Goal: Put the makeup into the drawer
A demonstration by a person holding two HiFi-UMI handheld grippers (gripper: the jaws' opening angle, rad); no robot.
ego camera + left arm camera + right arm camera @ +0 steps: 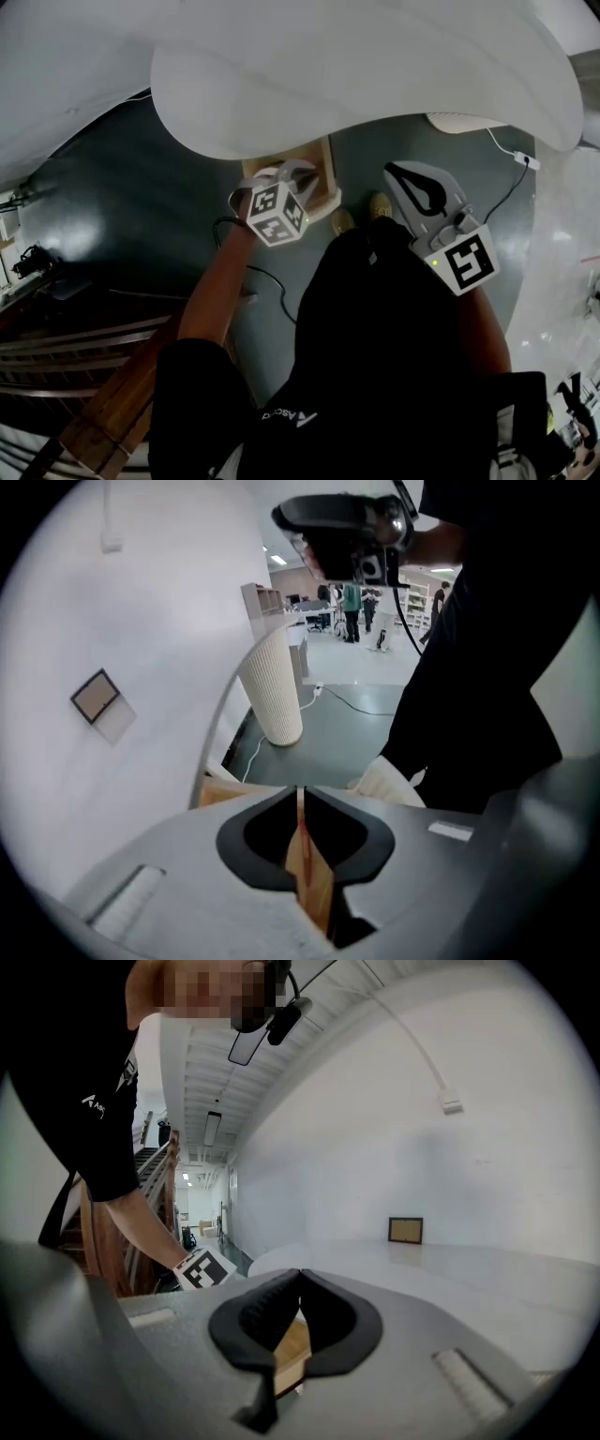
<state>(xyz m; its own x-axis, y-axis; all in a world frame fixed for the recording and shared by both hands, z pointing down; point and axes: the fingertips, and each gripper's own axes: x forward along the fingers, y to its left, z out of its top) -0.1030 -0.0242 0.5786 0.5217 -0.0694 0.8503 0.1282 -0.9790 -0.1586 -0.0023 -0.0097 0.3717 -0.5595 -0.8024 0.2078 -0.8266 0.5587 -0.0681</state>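
Observation:
No makeup shows in any view. A light wooden drawer box (319,178) sits under the white table's edge, with its wood (217,790) also showing just past my left jaws. My left gripper (292,172) hangs over that box, pointing steeply down. In the left gripper view its jaws (301,795) stand together except for a hairline slit, with nothing between them. My right gripper (393,173) is held to the right over the floor, roughly level. Its tips (300,1274) meet with nothing in them.
The white round table (375,66) overhangs the drawer and rests on a ribbed white pedestal (274,686). A cable (349,697) lies on the grey floor. Wooden stairs (103,375) rise at the left. The person's shoes (379,203) stand beside the drawer.

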